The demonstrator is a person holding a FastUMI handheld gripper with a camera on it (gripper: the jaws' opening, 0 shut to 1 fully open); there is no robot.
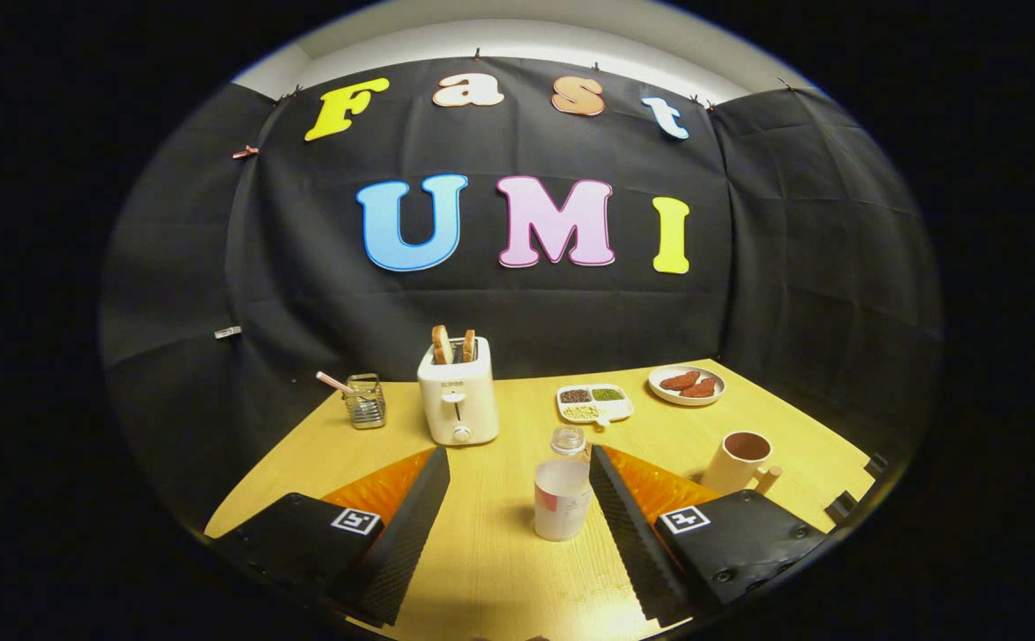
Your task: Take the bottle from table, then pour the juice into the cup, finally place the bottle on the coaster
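A small clear bottle (563,494) with a pale label and clear cap stands upright on the wooden table (500,570). It sits between my two fingers, nearer the right one, which it almost touches. My gripper (517,458) is open, with a wide gap to the left finger. A beige cup (737,459) with a dark inside and a handle stands beyond the right finger, to the right of the bottle.
A white toaster (457,399) with two toast slices stands beyond the left finger. A wire holder (364,401) sits to its left. A divided dish (594,402) and a plate of food (686,385) lie near the back. The table's right edge is close to the cup.
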